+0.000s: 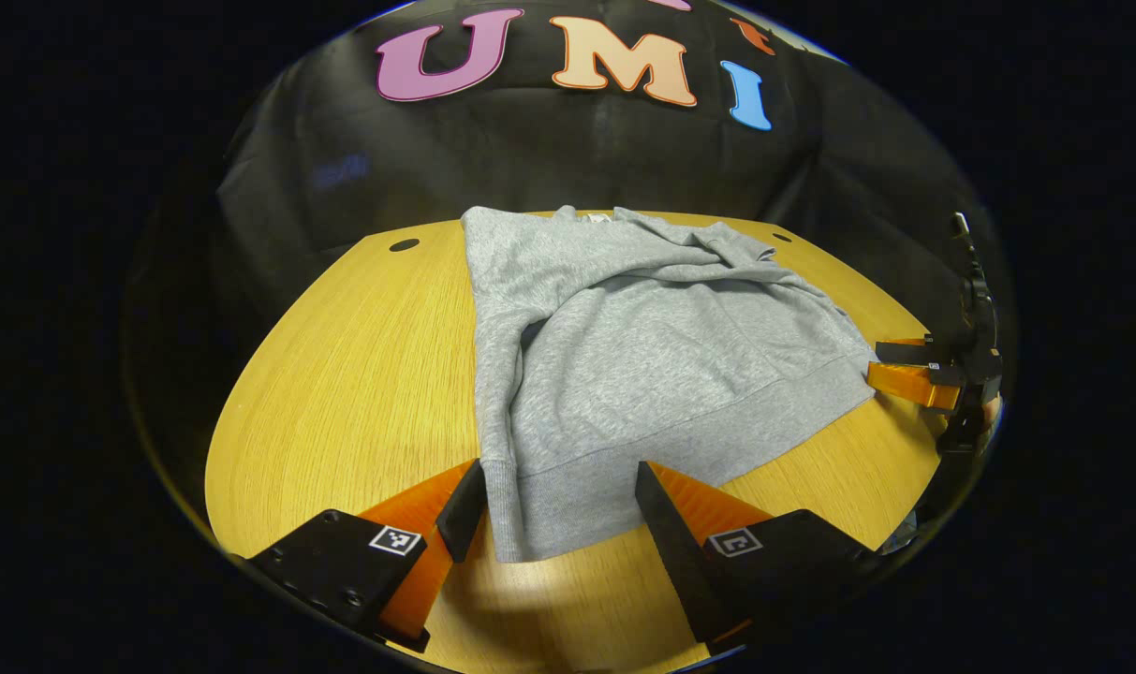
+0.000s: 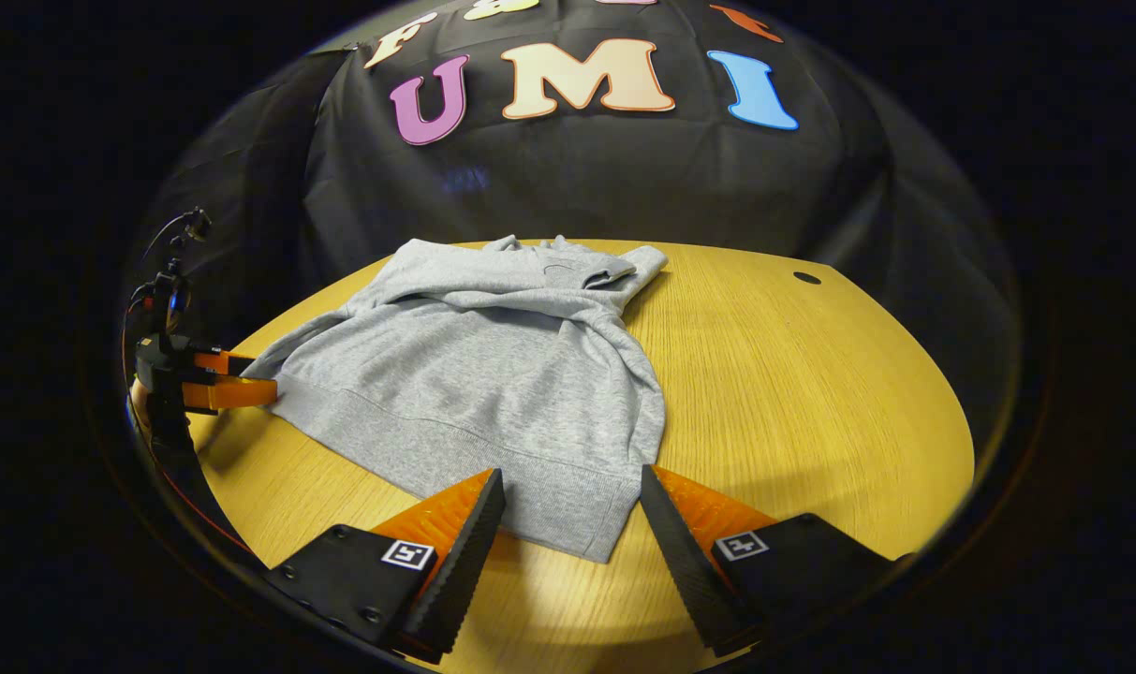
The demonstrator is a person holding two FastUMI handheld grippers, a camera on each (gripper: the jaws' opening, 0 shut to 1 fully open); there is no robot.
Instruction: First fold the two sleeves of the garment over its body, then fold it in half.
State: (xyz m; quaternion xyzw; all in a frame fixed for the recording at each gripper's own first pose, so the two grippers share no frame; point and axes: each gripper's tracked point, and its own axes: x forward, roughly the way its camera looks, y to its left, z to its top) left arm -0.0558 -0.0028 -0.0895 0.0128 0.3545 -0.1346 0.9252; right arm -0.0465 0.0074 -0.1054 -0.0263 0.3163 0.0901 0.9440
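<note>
- The round wooden table (image 1: 343, 374) is the biggest thing here. It has a small dark hole (image 1: 404, 245) near its far edge.
- A gray sweatshirt (image 1: 642, 356) lies flat on the table. Both sleeves are folded over its body. Its bottom hem is near the front edge.
- The left tongs (image 1: 560, 501) are wide open and hold nothing. One bottom corner of the sweatshirt lies between the two fingers.
- The right tongs (image 2: 572, 510) are wide open too, with the other bottom corner between them, not pinched.
</note>
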